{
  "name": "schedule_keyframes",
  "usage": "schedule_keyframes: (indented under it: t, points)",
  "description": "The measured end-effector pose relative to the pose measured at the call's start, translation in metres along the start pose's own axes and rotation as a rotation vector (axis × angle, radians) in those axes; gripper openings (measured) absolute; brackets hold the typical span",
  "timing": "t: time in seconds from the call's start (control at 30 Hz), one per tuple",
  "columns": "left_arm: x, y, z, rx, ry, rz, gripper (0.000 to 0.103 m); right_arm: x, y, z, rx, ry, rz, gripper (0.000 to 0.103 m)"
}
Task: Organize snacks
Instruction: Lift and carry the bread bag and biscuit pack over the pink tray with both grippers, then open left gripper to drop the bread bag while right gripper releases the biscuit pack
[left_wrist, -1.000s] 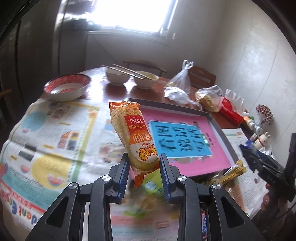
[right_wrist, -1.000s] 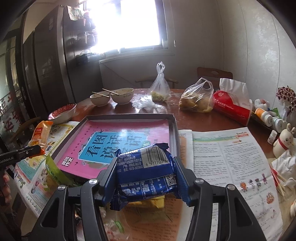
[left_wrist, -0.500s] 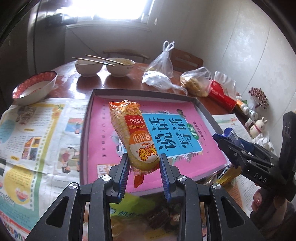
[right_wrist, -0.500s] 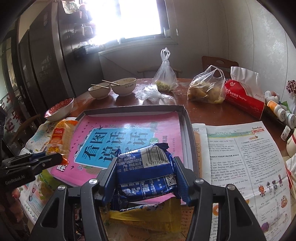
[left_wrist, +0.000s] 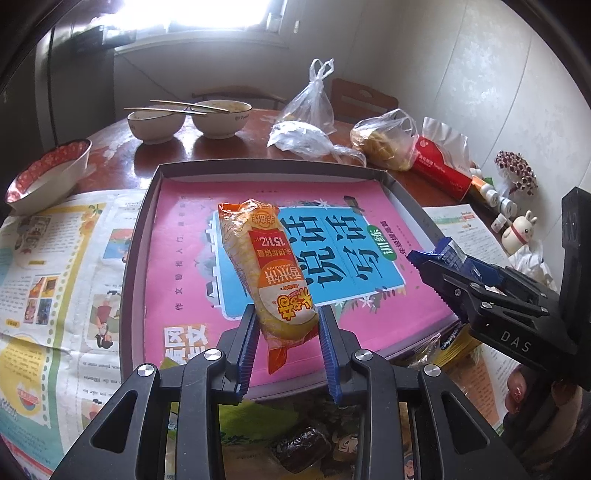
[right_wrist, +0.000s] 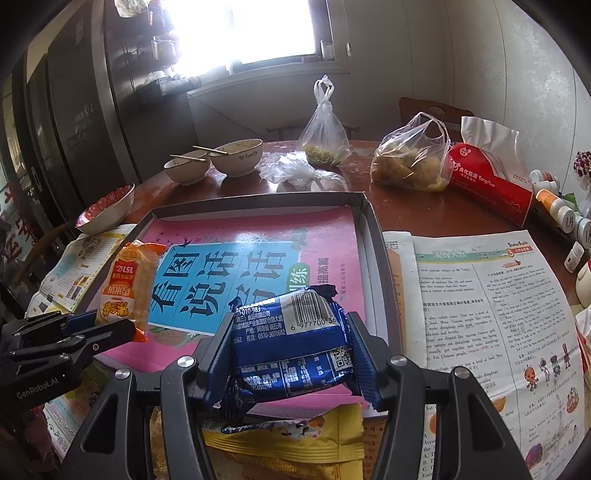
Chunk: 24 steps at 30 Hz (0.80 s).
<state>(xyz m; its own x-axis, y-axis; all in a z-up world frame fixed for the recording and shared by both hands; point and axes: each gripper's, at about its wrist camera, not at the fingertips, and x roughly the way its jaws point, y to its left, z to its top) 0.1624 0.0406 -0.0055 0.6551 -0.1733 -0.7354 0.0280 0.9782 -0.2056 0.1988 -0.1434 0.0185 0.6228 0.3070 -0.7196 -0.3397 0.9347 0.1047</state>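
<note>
My left gripper (left_wrist: 286, 336) is shut on an orange rice-cracker packet (left_wrist: 267, 266) and holds it above the near edge of a shallow grey box (left_wrist: 133, 254) lined with a pink and blue book cover. My right gripper (right_wrist: 291, 354) is shut on a blue snack packet (right_wrist: 291, 347) and holds it above the box's near right part (right_wrist: 373, 236). The right gripper shows at the right of the left wrist view (left_wrist: 436, 269); the left gripper and orange packet (right_wrist: 123, 288) show at the left of the right wrist view. More snack packets (right_wrist: 288, 443) lie below the grippers.
Newspapers (left_wrist: 55, 266) flank the box on the round wooden table. Behind it stand two bowls with chopsticks (left_wrist: 188, 118), a red-rimmed bowl (left_wrist: 48, 173), plastic bags of food (right_wrist: 406, 162), a red tissue pack (right_wrist: 487, 181) and small bottles (right_wrist: 554, 206). A wall is at the right.
Both grippers have moved forward over the box with their packets. The left one swung right from above the newspaper to above the box's near edge.
</note>
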Motion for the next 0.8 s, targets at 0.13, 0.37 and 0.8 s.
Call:
schedule_keyframes:
  t: [0.13,0.37,0.8]
  points:
    - [0.003,-0.001,0.0,0.002,0.007,0.003,0.033,0.005,0.0,0.0,0.002,0.019,-0.009,0.058]
    - [0.008,-0.003,-0.003,0.008,0.019,0.002,0.033,0.007,-0.001,-0.003,0.013,0.03,-0.009,0.059]
    - [0.007,-0.002,-0.006,0.0,0.02,-0.002,0.034,-0.002,0.002,-0.003,0.003,-0.002,-0.001,0.059]
